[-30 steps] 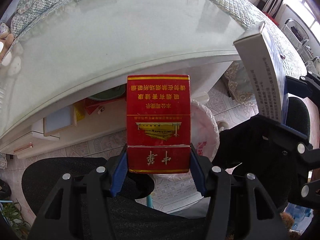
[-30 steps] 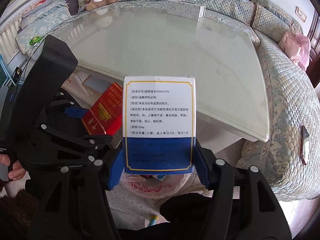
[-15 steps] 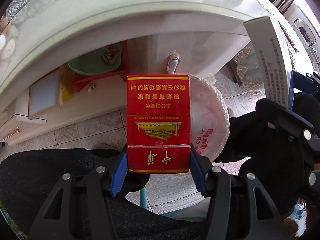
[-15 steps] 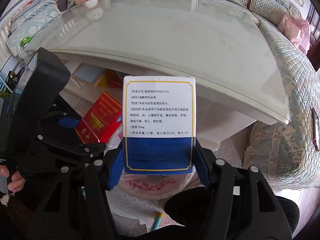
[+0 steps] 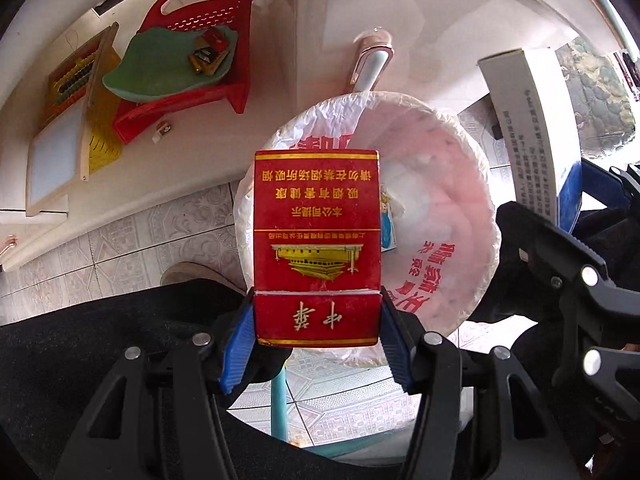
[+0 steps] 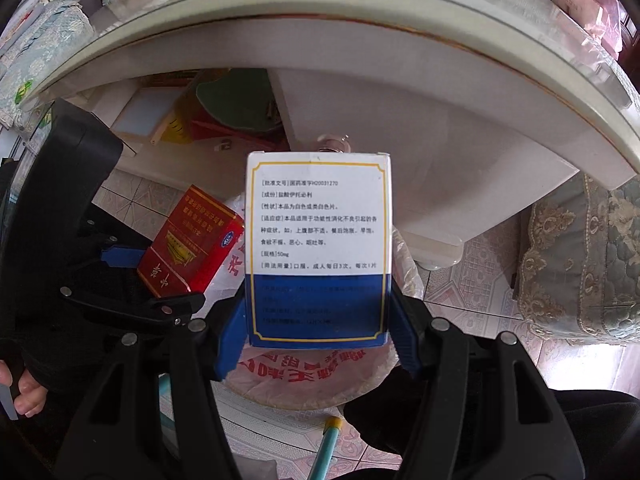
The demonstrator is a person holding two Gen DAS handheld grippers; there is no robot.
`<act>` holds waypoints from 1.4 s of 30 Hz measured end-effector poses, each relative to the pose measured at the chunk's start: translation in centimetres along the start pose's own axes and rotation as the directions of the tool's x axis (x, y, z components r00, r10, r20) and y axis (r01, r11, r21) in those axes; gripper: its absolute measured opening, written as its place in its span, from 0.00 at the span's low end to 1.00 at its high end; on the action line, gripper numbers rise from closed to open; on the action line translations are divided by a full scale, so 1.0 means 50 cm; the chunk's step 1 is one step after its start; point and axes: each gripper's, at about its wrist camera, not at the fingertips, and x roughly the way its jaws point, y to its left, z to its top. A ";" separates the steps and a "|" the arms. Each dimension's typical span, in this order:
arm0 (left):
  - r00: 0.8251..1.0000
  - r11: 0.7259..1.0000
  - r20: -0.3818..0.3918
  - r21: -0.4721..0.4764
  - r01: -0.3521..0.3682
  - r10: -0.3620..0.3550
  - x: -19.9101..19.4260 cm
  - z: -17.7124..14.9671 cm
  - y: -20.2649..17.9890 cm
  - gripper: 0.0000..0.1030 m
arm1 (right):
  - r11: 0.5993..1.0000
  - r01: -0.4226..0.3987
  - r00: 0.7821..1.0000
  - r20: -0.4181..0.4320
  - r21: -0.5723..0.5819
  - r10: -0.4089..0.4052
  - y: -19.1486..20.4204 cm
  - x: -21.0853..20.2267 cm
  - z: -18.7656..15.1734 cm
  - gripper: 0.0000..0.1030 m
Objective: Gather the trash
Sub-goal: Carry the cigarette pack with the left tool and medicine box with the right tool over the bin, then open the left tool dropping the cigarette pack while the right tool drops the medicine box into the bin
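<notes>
Trash here is two small cartons, each pinched in its own tongs above a bin lined with a white plastic bag [image 5: 448,216] printed in red. The left gripper [image 5: 316,334] is clamped by its blue pads on the lower end of a red cigarette pack [image 5: 316,236], which stands upright over the near rim of the bag. The right gripper [image 6: 318,330] is clamped on the blue lower part of a white-and-blue medicine box [image 6: 318,240], also upright, just beside the pack and over the same bag. Behind them a red plastic basket [image 5: 224,60] sits on the shelf under the table.
</notes>
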 end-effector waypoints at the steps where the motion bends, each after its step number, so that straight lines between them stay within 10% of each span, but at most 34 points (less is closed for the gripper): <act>1: 1.000 1.000 -0.008 -0.001 -0.007 0.007 0.010 0.004 0.000 0.53 | 1.000 0.007 1.000 -0.011 0.001 -0.007 0.001 0.014 0.000 0.58; 42: 0.986 0.998 -0.168 -0.062 -0.020 0.009 0.166 0.049 0.023 0.65 | 0.996 0.025 0.973 -0.230 0.090 -0.004 -0.042 0.172 -0.018 0.71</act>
